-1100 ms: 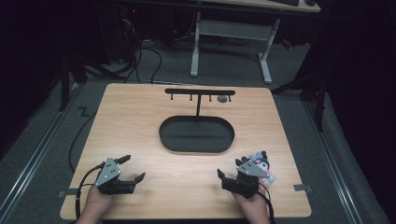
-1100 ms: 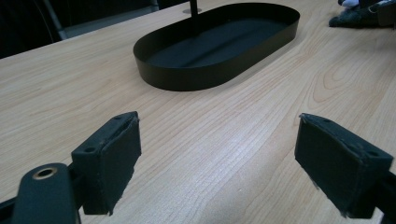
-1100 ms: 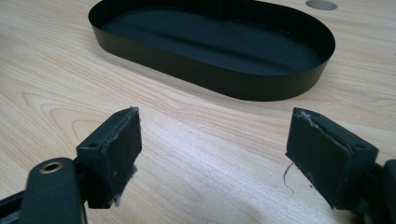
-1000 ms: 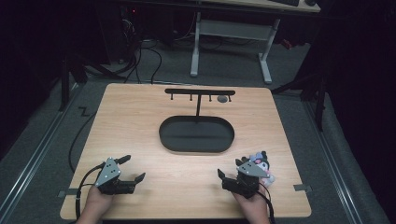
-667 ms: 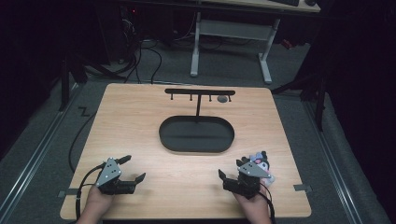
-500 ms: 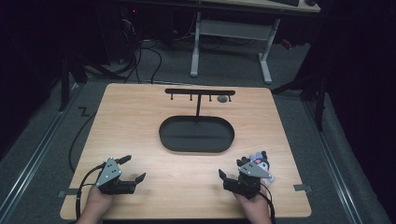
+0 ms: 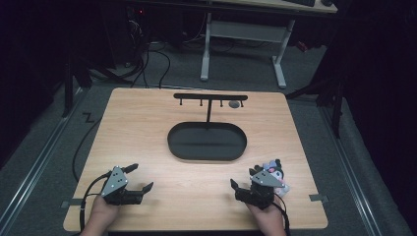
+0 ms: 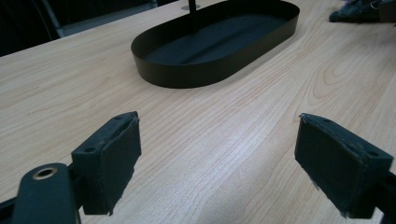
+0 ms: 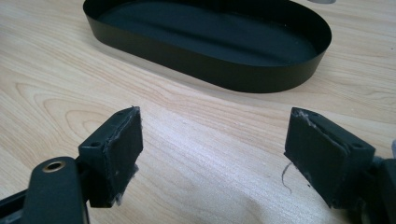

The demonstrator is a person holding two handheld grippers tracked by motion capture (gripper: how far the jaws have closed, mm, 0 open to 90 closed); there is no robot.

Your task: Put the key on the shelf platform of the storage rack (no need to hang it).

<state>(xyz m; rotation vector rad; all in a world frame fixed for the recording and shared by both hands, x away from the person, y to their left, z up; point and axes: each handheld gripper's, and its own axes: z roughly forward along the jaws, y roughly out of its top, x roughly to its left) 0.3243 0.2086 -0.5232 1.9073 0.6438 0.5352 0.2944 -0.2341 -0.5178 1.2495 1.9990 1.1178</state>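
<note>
High view: left gripper (image 7: pixel 139 178) and right gripper (image 7: pixel 243 178) are rested near the table's (image 7: pixel 147 132) front edge, plush toy (image 7: pixel 273 169) just beside the right one | left gripper view: jaws spread wide, nothing held, black tray (image 8: pixel 219 42) ahead | right gripper view: jaws wide, empty; the toy could be knocked toward the right edge on a careless reach.

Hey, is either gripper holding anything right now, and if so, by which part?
Nothing is held. The left gripper and the right gripper both have their jaws wide open over bare table, near the black oval tray.
</note>
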